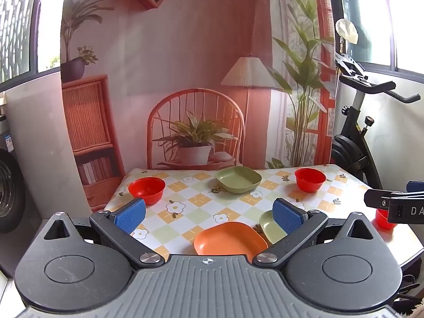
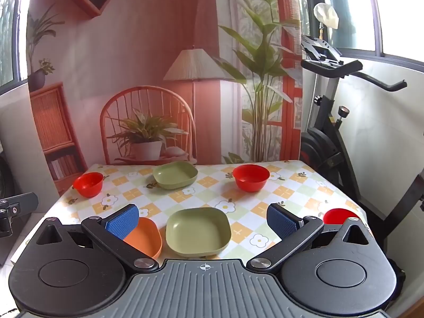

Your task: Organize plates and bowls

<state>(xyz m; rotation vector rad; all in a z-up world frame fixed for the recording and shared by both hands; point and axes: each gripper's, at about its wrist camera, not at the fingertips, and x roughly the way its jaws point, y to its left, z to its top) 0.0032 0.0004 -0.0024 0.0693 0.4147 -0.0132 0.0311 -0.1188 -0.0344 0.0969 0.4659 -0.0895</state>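
- Currently left gripper (image 1: 209, 213) spread wide, blue pads empty, hovering over the table's near edge; right gripper (image 2: 202, 218) likewise spread and empty.
- Between the left gripper's fingers, at 6 o'clock on the table: orange square plastic plate (image 1: 230, 239), with a pale green square plastic plate (image 2: 198, 230) just beside it at its 3 o'clock. The right wrist view frames the green one squarely between its fingers.
- Further out: darker green square plate (image 1: 238, 179) at 12 o'clock, far edge.
- Three red round plastic bowls, well apart: one at 10 o'clock (image 1: 146, 190), one at 2 o'clock (image 1: 310, 179), one at 4 o'clock near the table edge (image 2: 340, 216), partly hidden.
- Progress, my reading: nothing stacked or grouped yet; all six pieces sit singly on the flowered checked tablecloth (image 1: 196, 201). Everything is left to do.
- Surroundings: printed room backdrop (image 1: 185, 66) behind the table, exercise bike (image 2: 331, 132) at 3 o'clock. Nothing blocks either near plate.
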